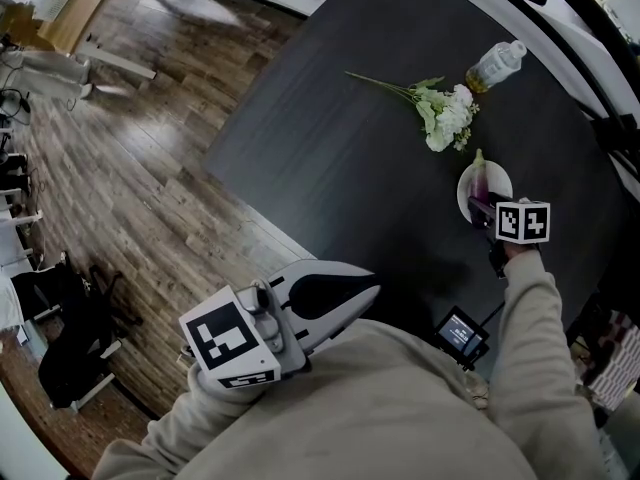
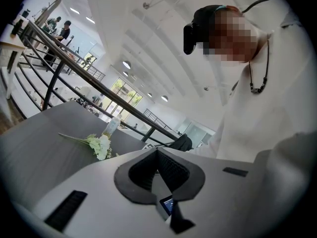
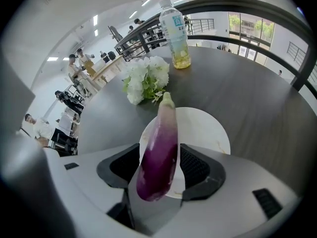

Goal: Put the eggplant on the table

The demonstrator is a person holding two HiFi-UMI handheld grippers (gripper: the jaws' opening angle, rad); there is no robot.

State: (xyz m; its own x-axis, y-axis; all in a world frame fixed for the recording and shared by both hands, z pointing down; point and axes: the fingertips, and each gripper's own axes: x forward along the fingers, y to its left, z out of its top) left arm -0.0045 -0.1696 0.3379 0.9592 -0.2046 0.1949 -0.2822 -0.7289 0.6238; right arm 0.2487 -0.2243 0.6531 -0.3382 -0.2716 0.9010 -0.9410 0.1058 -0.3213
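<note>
Step in hand, by our reading: move the eggplant (image 3: pixel 158 152) off the white plate (image 3: pixel 210 133) and lay it on bare table (image 1: pixel 330 128).

How we'd do it well, left to right:
- The open dark tabletop left of the plate looks to us like the safest landing spot.
- The flowers (image 1: pixel 445 116) lie just beyond the plate with the bottle (image 1: pixel 495 66) past them, so we'd keep clear of both.
- We'd clear the plate rim first, lower until the long side rests flat, and only then let go, since it may roll.

Grippers:
- The left gripper (image 1: pixel 370 290) is held near our chest, jaws closed together on nothing.
- The right gripper (image 1: pixel 482 208) has its jaws fairly wide, pads pressed on both sides of the eggplant's purple body, over the plate.
- The stem end points toward the flowers.
- We cannot tell whether the eggplant touches the plate.
</note>
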